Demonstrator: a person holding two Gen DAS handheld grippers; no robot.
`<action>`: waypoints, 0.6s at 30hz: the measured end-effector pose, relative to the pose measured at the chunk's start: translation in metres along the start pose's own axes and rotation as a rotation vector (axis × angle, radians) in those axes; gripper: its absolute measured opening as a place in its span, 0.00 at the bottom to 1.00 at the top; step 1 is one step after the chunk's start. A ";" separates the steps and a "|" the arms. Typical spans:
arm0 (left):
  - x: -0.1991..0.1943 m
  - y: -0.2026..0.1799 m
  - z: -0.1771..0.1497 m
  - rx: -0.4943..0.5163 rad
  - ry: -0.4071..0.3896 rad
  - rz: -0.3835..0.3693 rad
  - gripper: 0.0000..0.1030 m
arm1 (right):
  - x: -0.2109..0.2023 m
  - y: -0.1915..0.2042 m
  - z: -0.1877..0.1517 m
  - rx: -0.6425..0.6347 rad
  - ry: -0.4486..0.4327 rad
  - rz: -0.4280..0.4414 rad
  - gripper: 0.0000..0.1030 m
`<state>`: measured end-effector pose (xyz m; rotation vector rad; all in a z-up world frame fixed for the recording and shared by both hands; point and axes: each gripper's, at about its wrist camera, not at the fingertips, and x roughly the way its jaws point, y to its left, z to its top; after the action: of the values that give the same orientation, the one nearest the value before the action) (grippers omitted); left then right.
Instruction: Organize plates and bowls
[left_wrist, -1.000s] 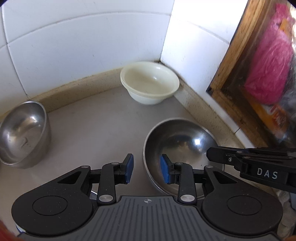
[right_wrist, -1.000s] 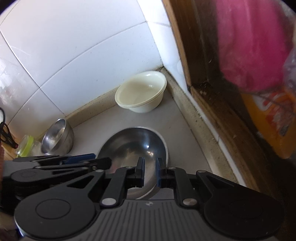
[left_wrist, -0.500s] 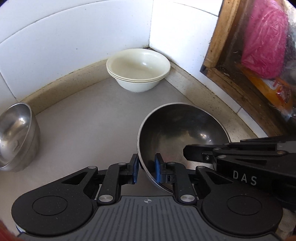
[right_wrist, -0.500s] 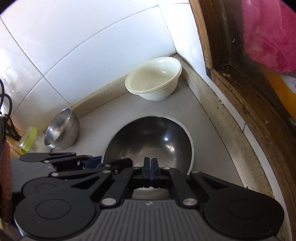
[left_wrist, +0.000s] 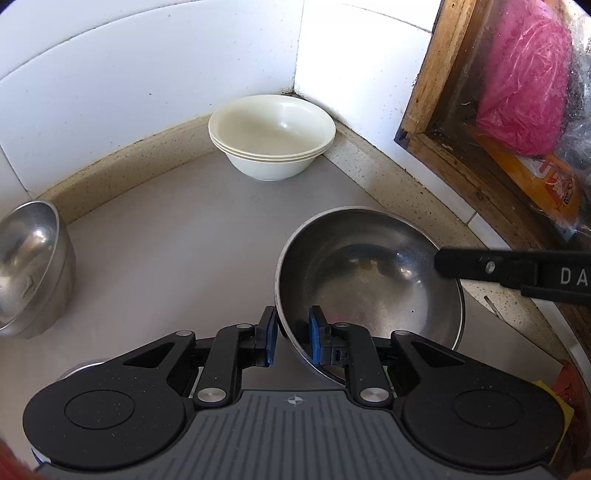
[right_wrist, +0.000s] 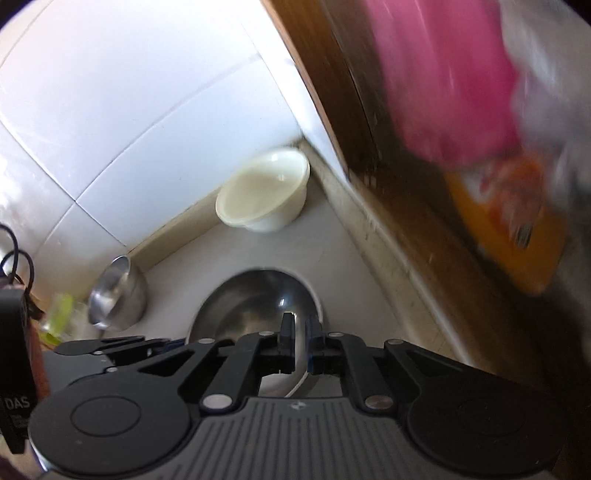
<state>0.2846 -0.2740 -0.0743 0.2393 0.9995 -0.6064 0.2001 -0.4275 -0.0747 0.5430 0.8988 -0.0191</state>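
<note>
A wide steel bowl (left_wrist: 369, 280) is tilted above the grey counter, near the right wall. My left gripper (left_wrist: 292, 336) is shut on its near rim, one blue pad inside and one outside. My right gripper (right_wrist: 301, 341) is shut on the bowl's (right_wrist: 255, 306) right rim; the right wrist view is blurred. A stack of cream bowls (left_wrist: 271, 134) sits in the far corner and shows in the right wrist view (right_wrist: 264, 195). A deeper steel bowl (left_wrist: 29, 266) stands at the left, and shows in the right wrist view (right_wrist: 116, 295).
White tiled walls close the back and right. A wooden-framed niche (left_wrist: 461, 122) on the right holds a pink bag (left_wrist: 524, 77) and an orange packet (left_wrist: 535, 177). A green-lidded jar (right_wrist: 59, 314) stands far left. A white plate edge (right_wrist: 299, 384) shows under the steel bowl.
Both grippers have lifted and tilted the wide steel bowl. The right gripper has shifted to the bowl's right rim and now swings quickly.
</note>
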 end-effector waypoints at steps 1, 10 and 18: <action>0.000 0.000 0.000 0.001 -0.001 -0.001 0.24 | 0.003 0.000 -0.001 0.008 0.014 0.001 0.11; 0.002 0.001 0.001 -0.011 0.010 -0.021 0.26 | 0.019 -0.009 0.003 0.104 0.058 0.059 0.10; 0.001 0.005 -0.001 -0.023 0.014 -0.040 0.26 | -0.022 -0.001 0.007 0.035 -0.032 -0.042 0.29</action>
<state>0.2871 -0.2699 -0.0758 0.2035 1.0264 -0.6301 0.1913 -0.4362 -0.0553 0.5547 0.8800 -0.0816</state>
